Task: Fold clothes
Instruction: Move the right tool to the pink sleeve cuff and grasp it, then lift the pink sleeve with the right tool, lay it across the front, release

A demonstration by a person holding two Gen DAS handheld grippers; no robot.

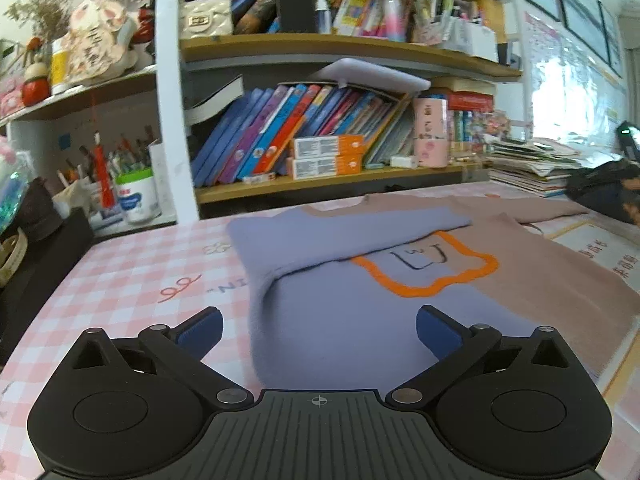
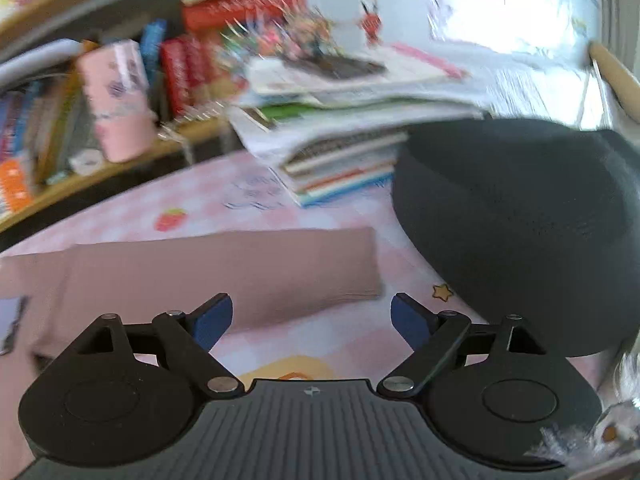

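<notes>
Lying flat on the pink-and-white checked table [image 1: 120, 276], a soft knitted sweater in lavender-blue and dusty pink [image 1: 344, 320] is seen with its blue sleeve folded across the chest, just above an orange-outlined patch [image 1: 430, 266] with dark stitched marks inside. The left claw [image 1: 319, 326] is held spread wide over the blue half of the garment, and nothing is pinched between its blue-padded fingers [image 1: 202, 330].

In the right wrist view, which is blurred, the right claw [image 2: 311, 320] is likewise spread with nothing between its pads; the flat pink sleeve [image 2: 224, 276] of the sweater is stretched out on the table just beyond it. A rounded black fabric object [image 2: 516, 232] with a fine woven texture is set just to the right of the sleeve end, and a stack of magazines and notebooks [image 2: 340, 144] is piled behind it.

A wooden bookshelf [image 1: 332, 182] is filled with leaning, glossy children's books [image 1: 280, 132], two orange-and-white cardboard boxes [image 1: 328, 156] stacked one on the other, and a cylindrical pink tin [image 1: 430, 132]. To the left, a white plastic tub with a green lid [image 1: 136, 196] is seen beside cups crowded with pens and brushes [image 1: 120, 156]. A quilted cream handbag [image 1: 206, 16] is kept on the upper shelf.
</notes>
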